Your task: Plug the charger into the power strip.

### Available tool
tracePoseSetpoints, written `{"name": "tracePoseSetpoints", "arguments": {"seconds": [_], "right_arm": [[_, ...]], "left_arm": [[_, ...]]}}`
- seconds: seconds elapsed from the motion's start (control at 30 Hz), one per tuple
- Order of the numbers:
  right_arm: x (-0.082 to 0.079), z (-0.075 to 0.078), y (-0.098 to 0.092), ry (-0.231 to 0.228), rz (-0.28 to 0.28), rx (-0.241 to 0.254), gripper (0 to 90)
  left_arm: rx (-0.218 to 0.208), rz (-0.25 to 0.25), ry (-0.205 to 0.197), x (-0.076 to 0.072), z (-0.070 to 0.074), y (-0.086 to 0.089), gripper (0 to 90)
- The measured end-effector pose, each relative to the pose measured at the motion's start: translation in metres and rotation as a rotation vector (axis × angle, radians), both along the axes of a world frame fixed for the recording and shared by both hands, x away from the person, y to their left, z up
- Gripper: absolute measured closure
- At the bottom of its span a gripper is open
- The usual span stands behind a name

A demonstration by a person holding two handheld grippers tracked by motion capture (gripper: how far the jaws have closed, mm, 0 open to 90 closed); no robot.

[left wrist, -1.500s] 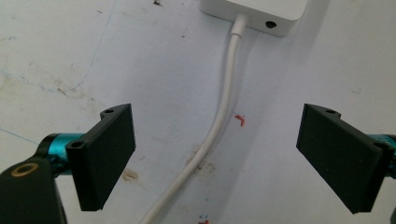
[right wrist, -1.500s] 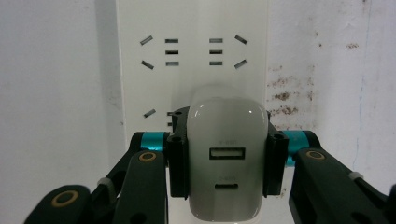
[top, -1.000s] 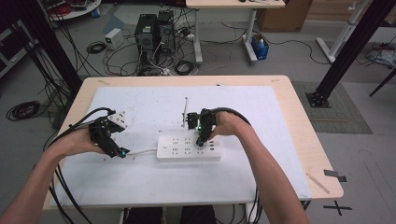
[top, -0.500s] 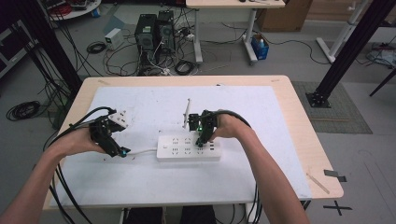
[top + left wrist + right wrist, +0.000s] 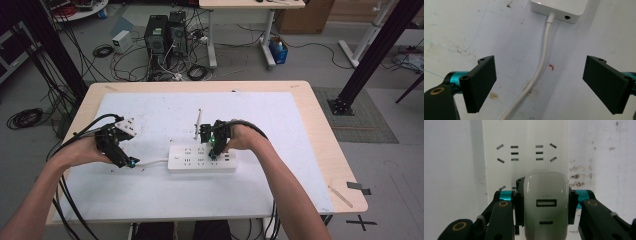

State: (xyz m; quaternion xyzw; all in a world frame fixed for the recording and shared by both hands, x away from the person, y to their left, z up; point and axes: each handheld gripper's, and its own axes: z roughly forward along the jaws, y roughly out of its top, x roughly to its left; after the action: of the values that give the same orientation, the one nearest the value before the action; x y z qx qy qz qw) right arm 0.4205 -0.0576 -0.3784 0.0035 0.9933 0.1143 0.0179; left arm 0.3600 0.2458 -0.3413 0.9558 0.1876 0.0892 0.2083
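**Charger over strip, cord between open jaws**

While I am working left to right, I am logging the left gripper [image 5: 119,150] first: it is hanging with its jaws spread wide, gripping nothing, near the strip's left end. One white cord [image 5: 541,65] is running on the mat between those jaws, straight up the left gripper view to the power strip [image 5: 192,159].

One strip is lying on the white mat [image 5: 165,195], its long axis running left-right across the table [image 5: 320,130]. In the right gripper view I am counting two full socket groups beyond the charger; a third is partly hidden behind it.

At the right, the right gripper [image 5: 541,206] is clamping one white USB charger [image 5: 546,205] by its two sides, ports facing the camera. It is sitting directly over the strip's right half; I cannot tell whether the prongs are touching. My judgement: the coming move turns on pressing straight down, and the right hand is plainly nearer.

One thin white stick [image 5: 198,122] is lying beyond the strip.
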Motion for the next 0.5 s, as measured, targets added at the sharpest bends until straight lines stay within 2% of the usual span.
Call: {"name": "tracePoseSetpoints", "arguments": {"seconds": [0.1,0.23,0.5], "right_arm": [[0.003,-0.002,-0.004,0.025,-0.006,0.035,62.7],[0.002,-0.003,-0.007,0.015,-0.011,0.063,62.6],[0.001,-0.004,-0.007,0.005,-0.005,0.074,62.2]], "left_arm": [[0.004,-0.003,0.005,-0.001,0.001,0.001,11.7],[0.01,0.002,-0.007,-0.001,0.007,0.004,11.7],[0.01,0.012,0.0,-0.003,0.006,0.012,11.8]]}}
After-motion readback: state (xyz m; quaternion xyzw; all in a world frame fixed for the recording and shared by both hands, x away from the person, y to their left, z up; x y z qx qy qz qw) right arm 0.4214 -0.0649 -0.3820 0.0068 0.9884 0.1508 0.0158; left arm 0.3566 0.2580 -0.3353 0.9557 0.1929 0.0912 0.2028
